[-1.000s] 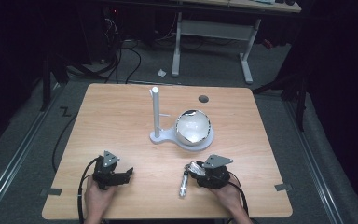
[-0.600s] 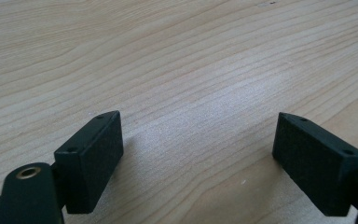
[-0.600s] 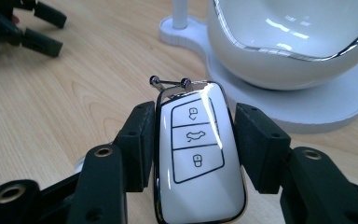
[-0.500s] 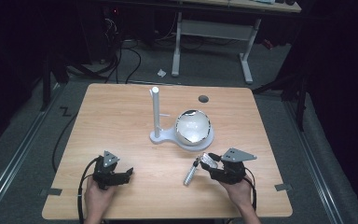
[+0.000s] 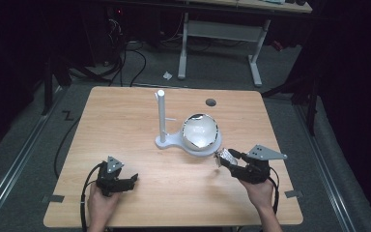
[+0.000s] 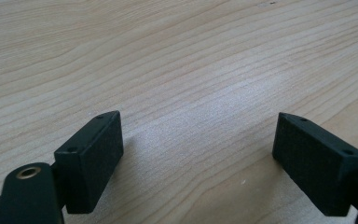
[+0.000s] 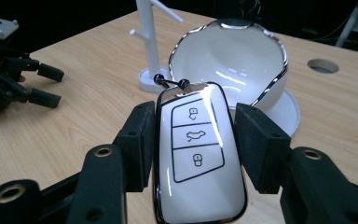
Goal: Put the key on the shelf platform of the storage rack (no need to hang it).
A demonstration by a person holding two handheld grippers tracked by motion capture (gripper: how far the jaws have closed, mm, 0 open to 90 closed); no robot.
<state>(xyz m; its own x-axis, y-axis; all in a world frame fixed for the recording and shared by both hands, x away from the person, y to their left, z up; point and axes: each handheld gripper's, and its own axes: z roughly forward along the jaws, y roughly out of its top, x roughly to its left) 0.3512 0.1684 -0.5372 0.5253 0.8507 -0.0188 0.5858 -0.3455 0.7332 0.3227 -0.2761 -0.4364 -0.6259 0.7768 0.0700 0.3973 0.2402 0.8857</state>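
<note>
A white car key fob (image 7: 196,158) with three button icons and a chrome rim sits clamped between the jaws of my right gripper (image 7: 193,144). In the high view the right gripper (image 5: 227,159) holds the key fob (image 5: 223,156) above the table, just in front of the white bowl (image 5: 201,131). The bowl (image 7: 233,56) has a wavy chrome rim and rests on a white stand base (image 5: 171,141) with an upright post (image 5: 161,113). My left gripper (image 5: 133,180) rests low at the front left, open, with bare wood between its jaws (image 6: 198,154).
The wooden table (image 5: 125,121) has a round cable hole (image 5: 211,102) at the back right. The left gripper (image 7: 42,84) shows far off in the right gripper view. A desk frame and cables stand on the dark floor beyond the table.
My right gripper has risen and swung to the right with the key fob, which now points toward the bowl. The left gripper has stayed put.
</note>
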